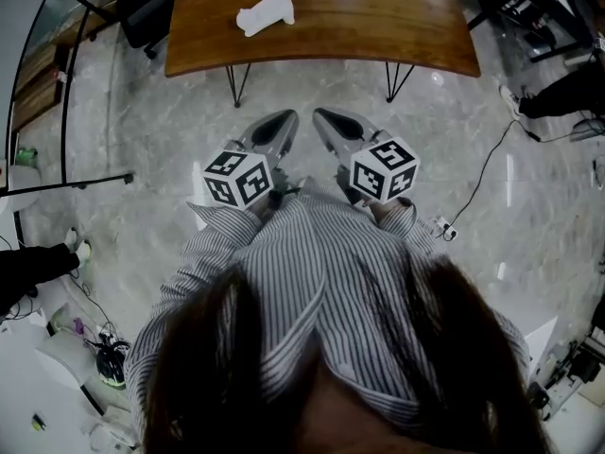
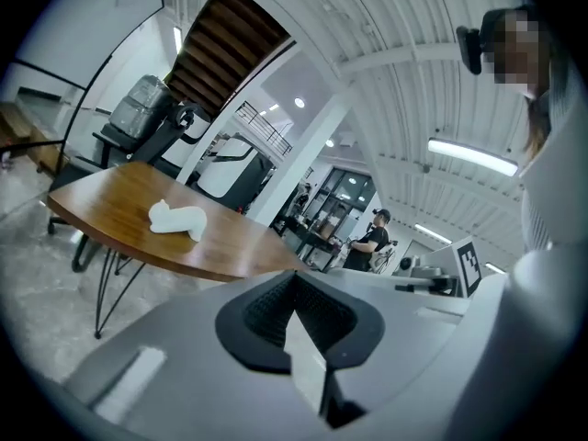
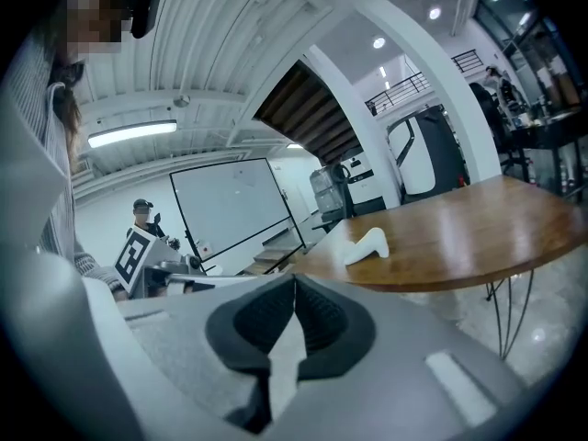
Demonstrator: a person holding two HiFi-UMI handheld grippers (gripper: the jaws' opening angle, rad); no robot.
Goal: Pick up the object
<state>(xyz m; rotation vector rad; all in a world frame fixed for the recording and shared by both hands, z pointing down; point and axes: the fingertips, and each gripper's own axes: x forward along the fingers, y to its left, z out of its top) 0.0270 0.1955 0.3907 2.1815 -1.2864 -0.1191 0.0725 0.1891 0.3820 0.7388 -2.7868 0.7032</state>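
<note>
**Both grippers closed, object waiting on the table**

Left gripper [image 1: 281, 126]: fingers pinched together, empty. At its 12 o'clock the white object [image 1: 266, 13] lies on the table [image 1: 378, 26], near the front edge. Right gripper [image 1: 329, 121]: fingers together, empty. Open floor [image 1: 312, 88] separates grippers from table.

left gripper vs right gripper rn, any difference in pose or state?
Tilt: in the head view the left gripper angles up-right, the right gripper up-left, so their tips converge.
Aim: the white figurine sits left of the left gripper's jaws in its own view, but right of the right gripper's jaws in its view.
Shared: both shut and empty, over the floor, short of the wooden table.
</note>
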